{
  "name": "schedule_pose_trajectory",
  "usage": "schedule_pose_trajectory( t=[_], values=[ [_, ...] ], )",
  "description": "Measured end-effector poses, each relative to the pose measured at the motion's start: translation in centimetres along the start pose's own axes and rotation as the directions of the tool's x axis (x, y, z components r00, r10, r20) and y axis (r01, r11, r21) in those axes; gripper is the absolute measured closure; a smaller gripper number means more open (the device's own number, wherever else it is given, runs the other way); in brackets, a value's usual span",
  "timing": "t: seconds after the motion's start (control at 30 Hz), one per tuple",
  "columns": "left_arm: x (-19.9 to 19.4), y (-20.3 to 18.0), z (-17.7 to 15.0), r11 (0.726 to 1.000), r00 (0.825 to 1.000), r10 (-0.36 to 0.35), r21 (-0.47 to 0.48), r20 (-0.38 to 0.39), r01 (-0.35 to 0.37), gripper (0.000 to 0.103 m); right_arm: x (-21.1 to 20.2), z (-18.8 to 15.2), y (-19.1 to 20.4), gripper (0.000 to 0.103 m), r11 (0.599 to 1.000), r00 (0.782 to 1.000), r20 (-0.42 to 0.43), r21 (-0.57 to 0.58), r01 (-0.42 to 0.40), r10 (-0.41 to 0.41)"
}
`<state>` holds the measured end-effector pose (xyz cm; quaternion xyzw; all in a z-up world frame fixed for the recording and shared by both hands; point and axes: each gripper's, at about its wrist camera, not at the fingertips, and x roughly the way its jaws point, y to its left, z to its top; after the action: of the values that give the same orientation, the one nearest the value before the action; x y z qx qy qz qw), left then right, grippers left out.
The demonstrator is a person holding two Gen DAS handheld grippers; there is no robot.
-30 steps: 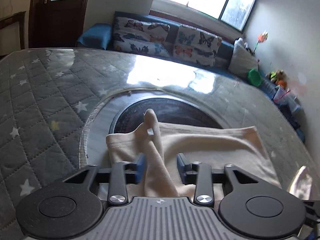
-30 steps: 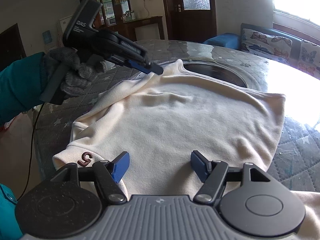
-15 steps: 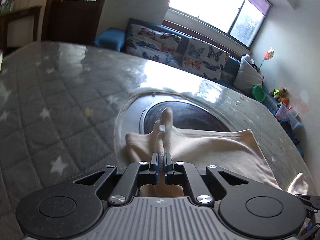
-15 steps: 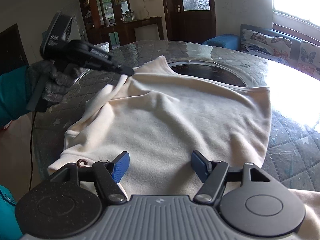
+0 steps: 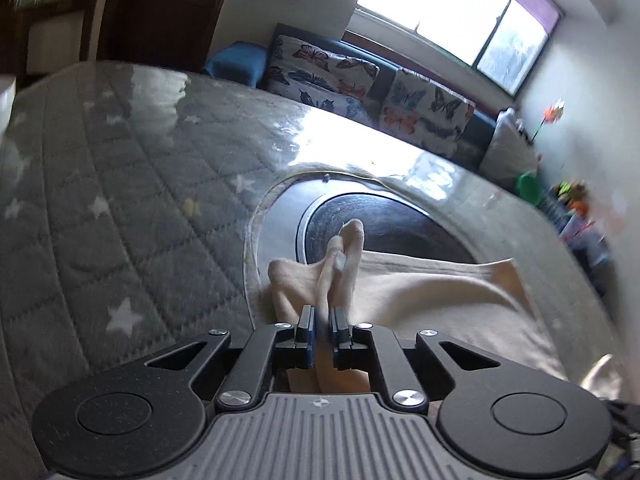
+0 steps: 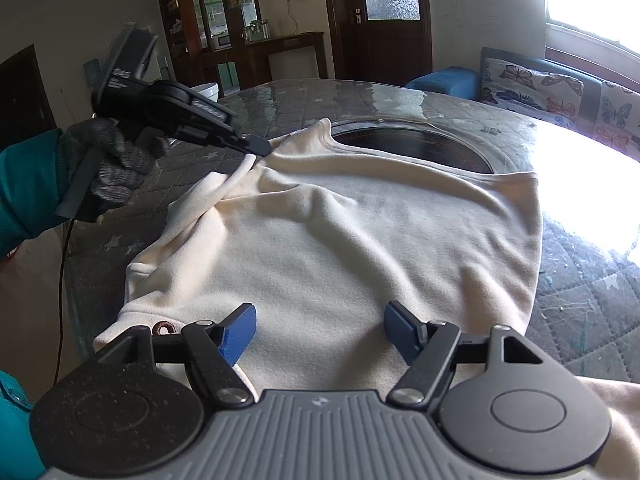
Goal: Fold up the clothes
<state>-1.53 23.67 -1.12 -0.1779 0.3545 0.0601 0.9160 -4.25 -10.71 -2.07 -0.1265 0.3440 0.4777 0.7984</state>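
A cream shirt [image 6: 360, 232] lies spread on the quilted grey table [image 6: 580, 300], its neckline at the far side. My left gripper [image 6: 256, 146], held by a gloved hand [image 6: 112, 168], pinches a raised fold at the shirt's far left shoulder. In the left wrist view that fold [image 5: 340, 264] stands up between the left gripper [image 5: 322, 316] pads, which are easing apart slightly while still pressing on the cloth. My right gripper [image 6: 320, 320] hovers over the near hem, jaws wide and still opening, with nothing between them.
A dark round hob [image 6: 412, 146] is sunk into the table just past the neckline. A sofa with butterfly cushions [image 5: 360, 76] runs along the far wall under the window. A small brown mark [image 6: 164, 327] shows on the near left hem.
The left gripper closed on the shoulder fold, then drew it to the left in the right wrist view, pulling the shirt's left side with it. The right gripper stayed put.
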Motion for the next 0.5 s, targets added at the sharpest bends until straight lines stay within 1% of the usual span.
schedule_pose_trajectory(
  t=[0.1, 0.17, 0.23, 0.3, 0.37, 0.43, 0.5],
  values=[
    [1.1, -1.5, 0.6, 0.993, 0.998, 0.065, 0.102, -0.001, -0.065, 0.094, 0.0, 0.0, 0.0, 0.030, 1.000, 1.000, 0.001, 0.001, -0.001, 0.001],
    [1.8, -2.4, 0.7, 0.981, 0.995, 0.097, 0.166, 0.006, -0.096, 0.094, 0.0, 0.0, 0.0, 0.030, 1.000, 1.000, 0.002, 0.003, -0.003, 0.003],
    [2.3, -2.7, 0.6, 0.976, 0.994, 0.110, 0.188, 0.015, -0.111, 0.098, 0.0, 0.0, 0.0, 0.030, 1.000, 1.000, 0.002, 0.004, -0.003, 0.003],
    [1.6, -2.3, 0.6, 0.983, 0.995, 0.096, 0.153, 0.039, -0.101, 0.100, 0.0, 0.0, -0.1, 0.030, 1.000, 1.000, 0.003, 0.006, -0.003, 0.003],
    [-0.3, -1.3, 0.5, 0.990, 0.992, 0.095, 0.093, 0.088, -0.104, 0.100, 0.0, 0.0, -0.1, 0.030, 1.000, 1.000, 0.004, 0.008, -0.003, 0.003],
    [-2.6, -0.3, 0.4, 0.994, 0.985, 0.102, 0.027, 0.139, -0.107, 0.100, 0.0, 0.0, -0.1, 0.030, 1.000, 1.000, 0.005, 0.007, -0.002, 0.002],
    [-5.4, 1.1, 0.1, 0.990, 0.972, 0.136, -0.046, 0.190, -0.130, 0.101, 0.0, 0.0, -0.1, 0.030, 1.000, 1.000, 0.005, 0.005, -0.001, 0.001]
  ],
)
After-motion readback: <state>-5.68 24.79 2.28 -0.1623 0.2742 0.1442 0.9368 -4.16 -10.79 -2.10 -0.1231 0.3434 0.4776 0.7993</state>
